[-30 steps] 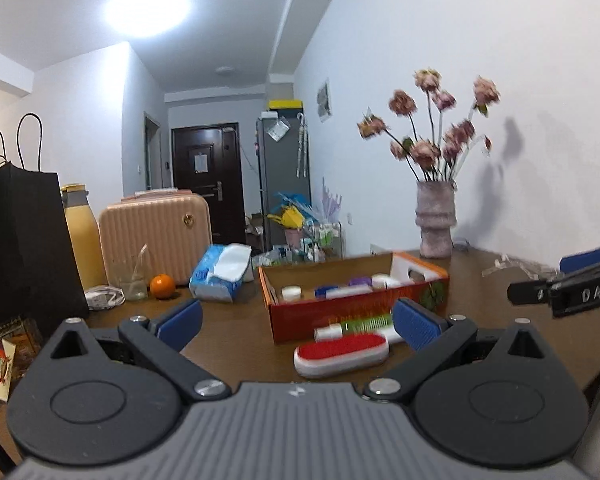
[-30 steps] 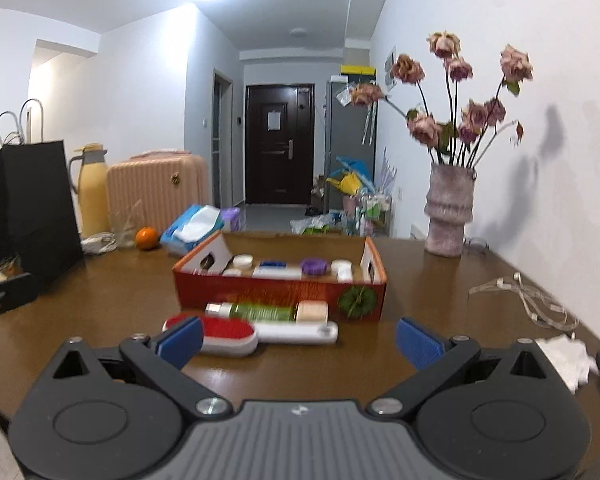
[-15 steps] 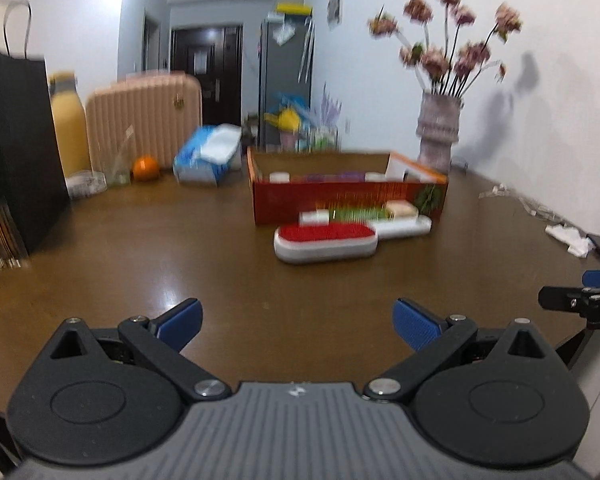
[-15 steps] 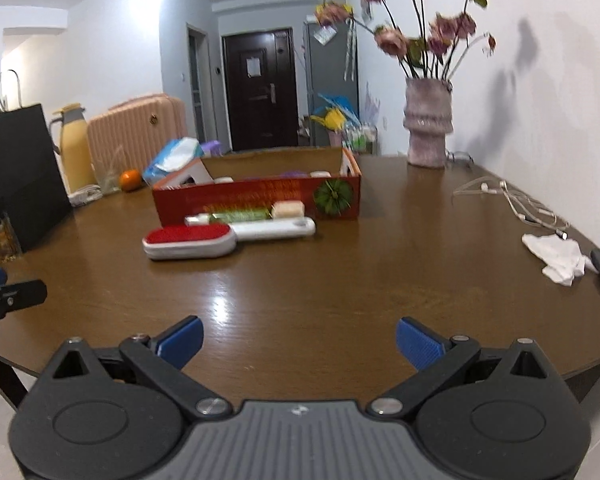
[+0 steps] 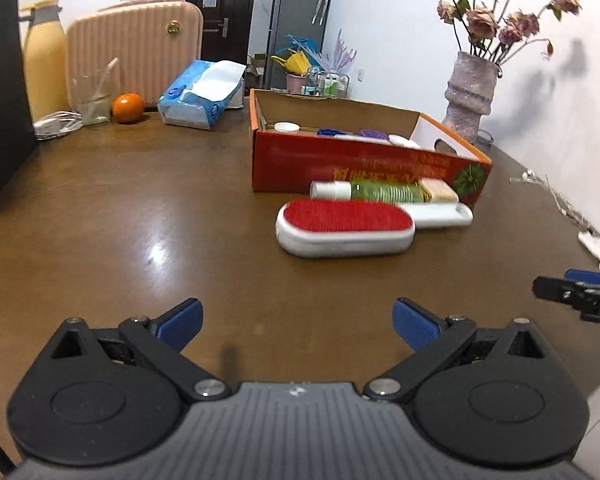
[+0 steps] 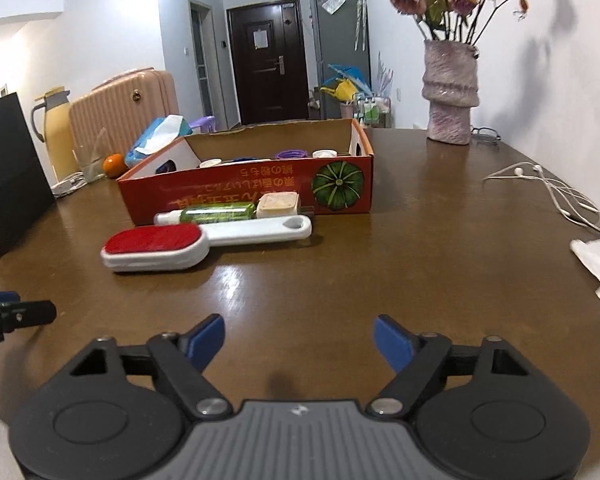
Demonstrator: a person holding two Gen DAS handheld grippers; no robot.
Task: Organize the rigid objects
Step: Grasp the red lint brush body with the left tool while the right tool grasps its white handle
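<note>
Nearest the lens, left gripper [image 5: 296, 322] spread wide, blue pads [image 5: 182, 318] far apart, nothing between them, hovering low above bare brown table [image 5: 140, 216]; right gripper [image 6: 299, 338] likewise splayed and empty, its pads [image 6: 392, 342] clear of everything, the two tools side by side and each just visible at the edge of the other's view. Further out, well apart from both, lint brush [image 6: 156, 248] lying flat, red bristle face up on a white plastic body, long white handle [image 6: 260, 230] running off toward the right. Probably light, stiff and unbreakable, though smooth and a little slippery on the rounded shell; best pinched across the narrow flat handle or across the short width of the head, not along its length. Just behind and touching or nearly touching the handle, a green bottle [image 6: 216, 214] on its side with a white cap at the left end and a beige cap [image 6: 278, 205] at the right: rigid, round, likely to roll when nudged, so better taken across the middle of the barrel. Behind that, right against it, the open red cardboard box [image 6: 244, 192] with several small lids and jars already inside, presumably the destination. Beyond, vase of dried roses [image 6: 452, 112], earphones [image 6: 556, 188], tissue pack [image 5: 200, 98], orange [image 5: 128, 107].
</note>
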